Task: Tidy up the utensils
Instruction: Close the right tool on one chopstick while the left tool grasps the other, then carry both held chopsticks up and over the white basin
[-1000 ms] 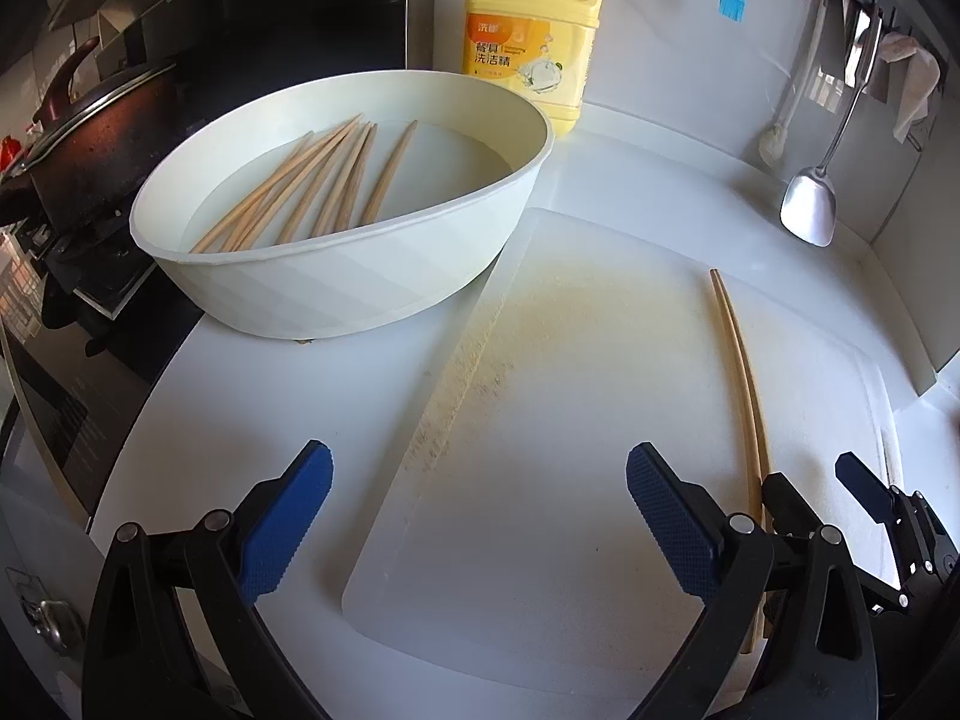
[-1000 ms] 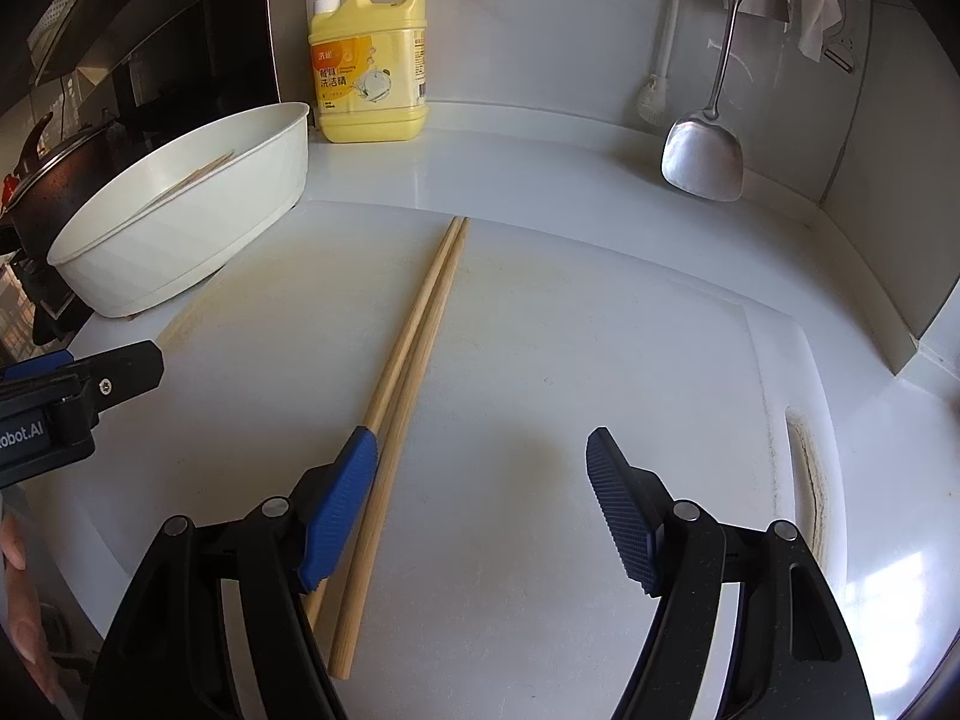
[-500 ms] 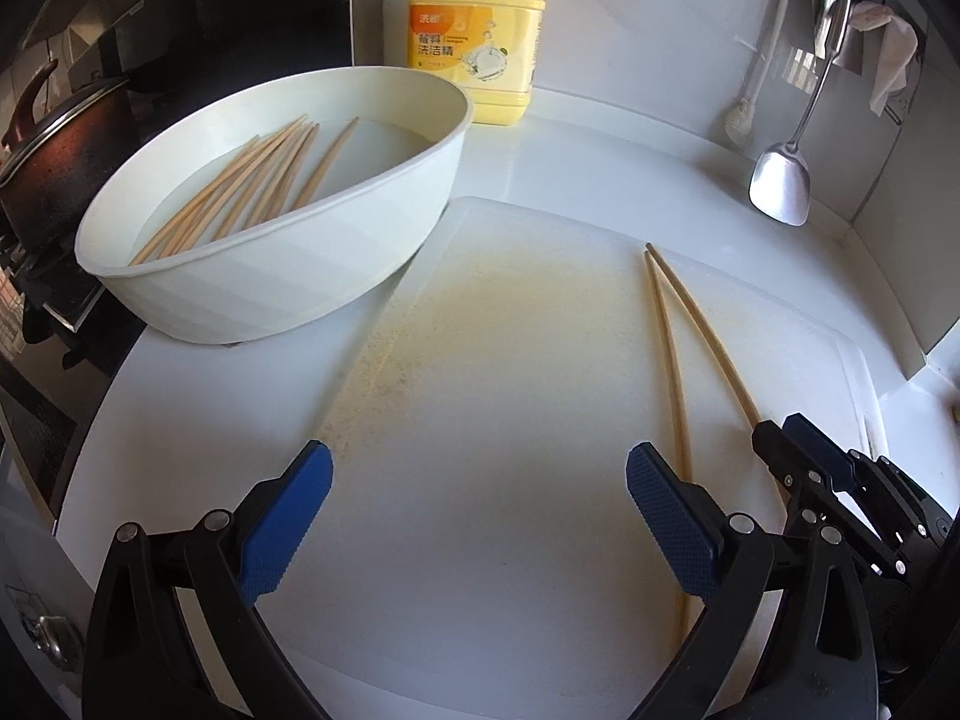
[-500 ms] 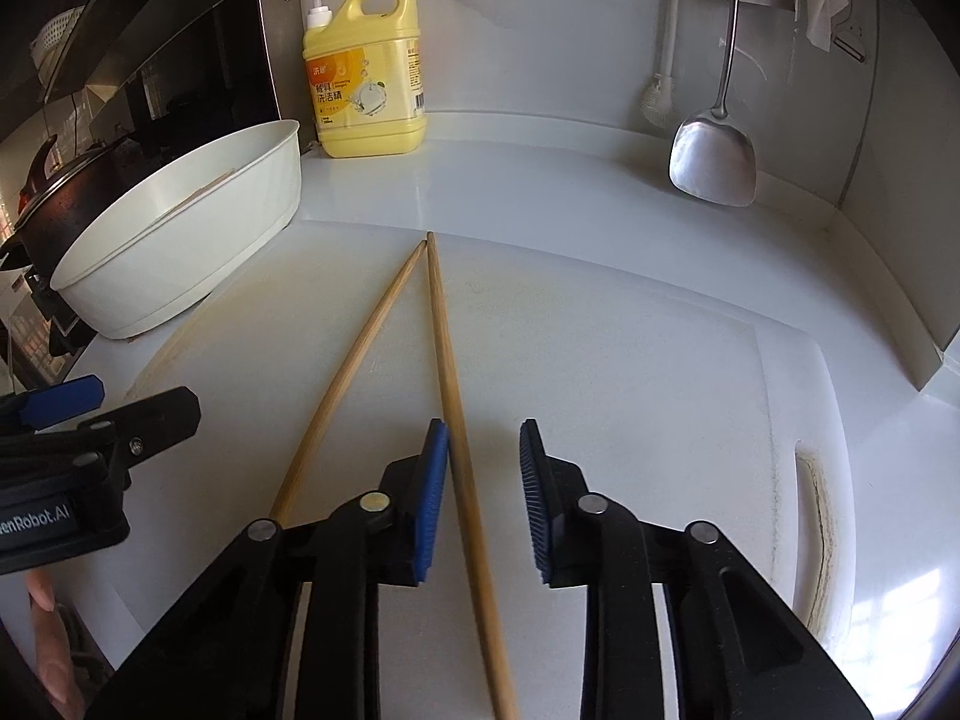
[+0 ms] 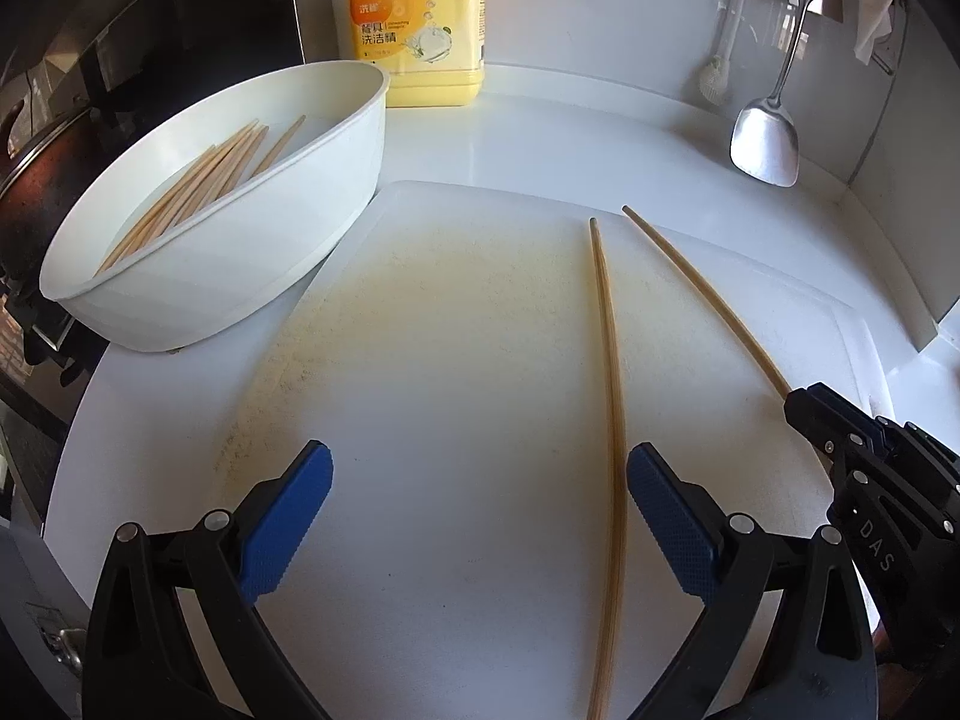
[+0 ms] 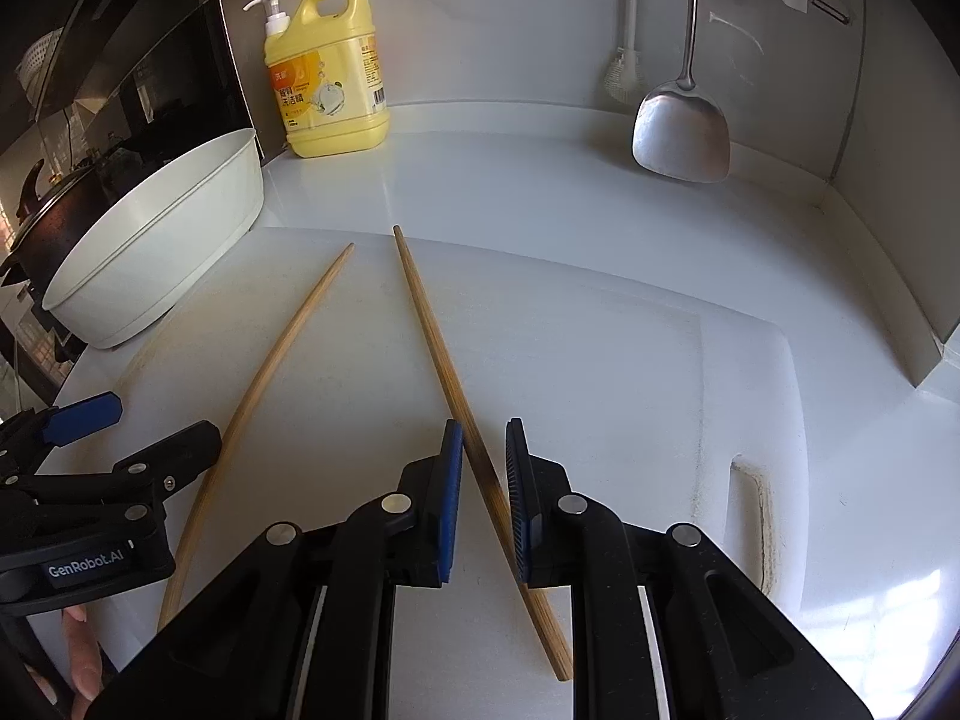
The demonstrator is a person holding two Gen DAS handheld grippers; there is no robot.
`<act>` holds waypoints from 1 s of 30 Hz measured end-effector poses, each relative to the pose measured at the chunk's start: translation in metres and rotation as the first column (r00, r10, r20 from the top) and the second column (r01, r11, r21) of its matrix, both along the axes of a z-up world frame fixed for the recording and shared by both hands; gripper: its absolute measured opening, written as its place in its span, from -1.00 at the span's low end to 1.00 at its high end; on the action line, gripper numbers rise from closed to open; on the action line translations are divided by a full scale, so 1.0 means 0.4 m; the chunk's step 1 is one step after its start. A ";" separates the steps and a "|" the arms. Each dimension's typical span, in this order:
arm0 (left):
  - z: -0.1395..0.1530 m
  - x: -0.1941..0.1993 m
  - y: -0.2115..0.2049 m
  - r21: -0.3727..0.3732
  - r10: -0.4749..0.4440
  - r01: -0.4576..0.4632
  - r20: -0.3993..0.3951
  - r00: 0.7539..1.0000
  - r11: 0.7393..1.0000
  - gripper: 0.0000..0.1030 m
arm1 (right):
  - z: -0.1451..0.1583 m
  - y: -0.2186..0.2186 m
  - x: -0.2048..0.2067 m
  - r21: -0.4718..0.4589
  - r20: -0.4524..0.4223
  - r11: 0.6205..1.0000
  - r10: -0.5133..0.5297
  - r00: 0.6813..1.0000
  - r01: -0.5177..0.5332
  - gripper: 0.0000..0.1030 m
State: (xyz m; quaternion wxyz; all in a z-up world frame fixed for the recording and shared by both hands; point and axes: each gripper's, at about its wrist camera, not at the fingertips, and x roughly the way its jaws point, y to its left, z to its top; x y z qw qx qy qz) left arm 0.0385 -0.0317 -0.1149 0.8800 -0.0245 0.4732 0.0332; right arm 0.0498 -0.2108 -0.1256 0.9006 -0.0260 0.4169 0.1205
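Two wooden chopsticks lie splayed on the white cutting board (image 5: 456, 360). My right gripper (image 6: 483, 468) is shut on the right chopstick (image 6: 438, 354), near its thick end; that chopstick also shows in the left wrist view (image 5: 708, 300). The other chopstick (image 5: 612, 420) lies loose on the board, just inside the right finger of my left gripper (image 5: 480, 498), which is open and empty over the board. It also shows in the right wrist view (image 6: 264, 384). A white oval basin (image 5: 240, 252) at the left holds several more chopsticks (image 5: 198, 192).
A yellow detergent bottle (image 5: 417, 24) stands at the back wall. A metal spatula (image 5: 765, 138) and a white brush (image 5: 717, 72) hang at the back right. A dark pot (image 5: 36, 180) sits on the stove at far left. The counter's corner wall rises at right.
My right gripper has closed on one chopstick and swung it away from the other, so the pair now lies splayed. My left gripper has shifted right toward the loose chopstick and stays open.
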 end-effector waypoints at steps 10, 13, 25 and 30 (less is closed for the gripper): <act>-0.018 0.021 -0.027 0.023 -0.007 0.007 -0.002 1.000 1.000 0.90 | 0.002 0.006 0.030 -0.025 -0.014 0.997 0.079 0.997 -0.079 -0.69; -0.020 0.026 -0.024 0.005 -0.004 0.004 0.001 1.000 1.000 0.88 | 0.001 0.016 0.040 -0.047 -0.007 0.993 0.105 0.994 -0.105 -0.68; 0.006 0.011 -0.056 -0.015 -0.070 0.070 0.037 0.997 0.997 -0.77 | -0.001 0.033 0.041 -0.075 -0.004 0.988 0.138 0.990 -0.138 -0.83; 0.010 0.011 -0.042 -0.054 -0.075 0.076 0.024 0.997 0.996 -0.86 | -0.001 0.033 0.037 -0.063 0.000 0.991 0.118 0.993 -0.118 -0.87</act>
